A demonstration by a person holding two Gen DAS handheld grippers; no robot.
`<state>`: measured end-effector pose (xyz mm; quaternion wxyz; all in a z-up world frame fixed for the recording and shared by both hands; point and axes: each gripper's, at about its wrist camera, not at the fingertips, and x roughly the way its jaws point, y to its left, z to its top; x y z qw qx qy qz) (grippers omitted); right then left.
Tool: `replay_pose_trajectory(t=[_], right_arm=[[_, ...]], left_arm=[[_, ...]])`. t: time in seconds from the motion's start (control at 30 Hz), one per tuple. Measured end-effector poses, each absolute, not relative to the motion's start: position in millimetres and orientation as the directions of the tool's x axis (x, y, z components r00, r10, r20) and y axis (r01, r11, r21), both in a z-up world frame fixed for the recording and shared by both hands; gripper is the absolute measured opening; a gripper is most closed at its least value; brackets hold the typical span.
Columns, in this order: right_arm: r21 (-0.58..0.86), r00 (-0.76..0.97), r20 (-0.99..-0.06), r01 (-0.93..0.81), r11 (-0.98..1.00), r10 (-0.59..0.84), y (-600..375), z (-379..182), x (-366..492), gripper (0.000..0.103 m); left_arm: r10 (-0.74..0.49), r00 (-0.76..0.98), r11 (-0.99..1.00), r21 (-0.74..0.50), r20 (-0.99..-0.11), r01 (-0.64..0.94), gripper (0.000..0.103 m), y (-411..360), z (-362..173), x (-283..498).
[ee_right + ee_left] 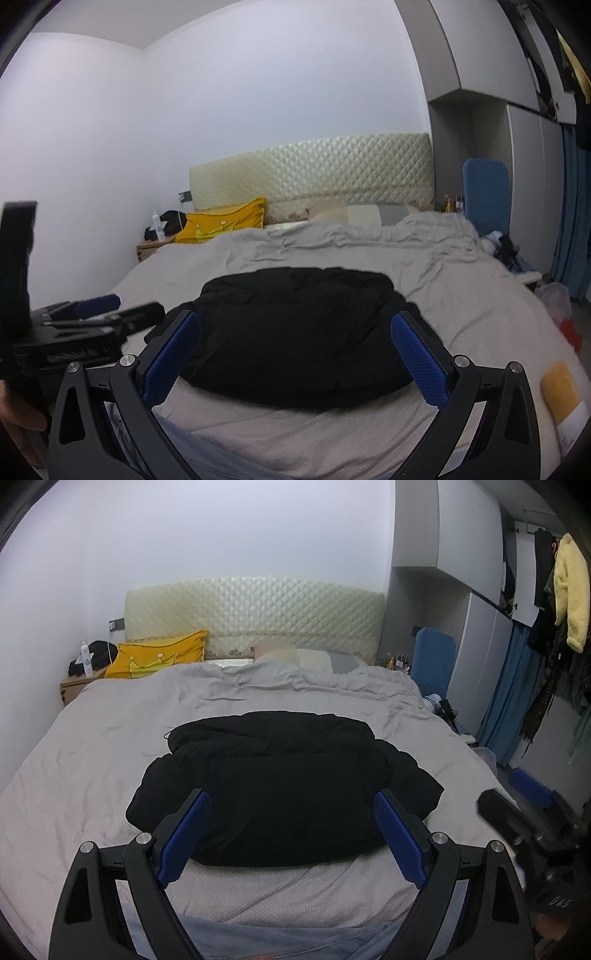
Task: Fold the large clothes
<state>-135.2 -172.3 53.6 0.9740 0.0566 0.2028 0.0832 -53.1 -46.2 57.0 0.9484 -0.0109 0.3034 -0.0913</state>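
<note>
A wide bed (92, 760) with a wrinkled pale grey cover fills the room, backed by a quilted cream headboard (255, 613). A yellow pillow (159, 659) with a crown print leans at the head on the left, beside a grey-and-beige pillow (310, 659). Left of the bed stands a wooden nightstand (74, 690) carrying a white bottle (85, 661) and a dark bundle. On the right, a blue padded board (432, 657) stands upright near grey wardrobes (417, 524), and a yellow fleece garment (572, 594) hangs among dark clothes above a blue curtain (506, 686).
</note>
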Motion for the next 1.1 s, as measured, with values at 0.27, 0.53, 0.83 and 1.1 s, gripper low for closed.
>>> replay_pose_trajectory(t=[0.27, 0.53, 0.83, 1.1], right_arm=[[0.165, 0.894, -0.408, -0.127, 0.978, 0.185, -172.1, 43.0, -127.1, 0.103], [0.152, 0.897, -0.404, -0.127, 0.98, 0.179, -168.5, 44.5, -128.1, 0.103], [0.146, 0.895, -0.412, -0.118, 0.982, 0.169, -166.2, 44.5, -127.8, 0.103], [0.139, 0.896, -0.415, -0.112, 0.984, 0.161, -165.5, 43.2, -127.8, 0.103]], left_arm=[[-0.158, 0.795, 0.986, -0.055, -0.586, 0.156, 0.091, -44.3, 52.2, -55.8], [-0.153, 0.792, 0.988, -0.069, -0.591, 0.14, 0.091, -38.5, 50.1, -54.3], [-0.149, 0.788, 0.989, -0.07, -0.598, 0.134, 0.091, -37.0, 48.9, -53.5], [-0.143, 0.787, 0.989, -0.067, -0.6, 0.128, 0.091, -37.0, 49.1, -53.3]])
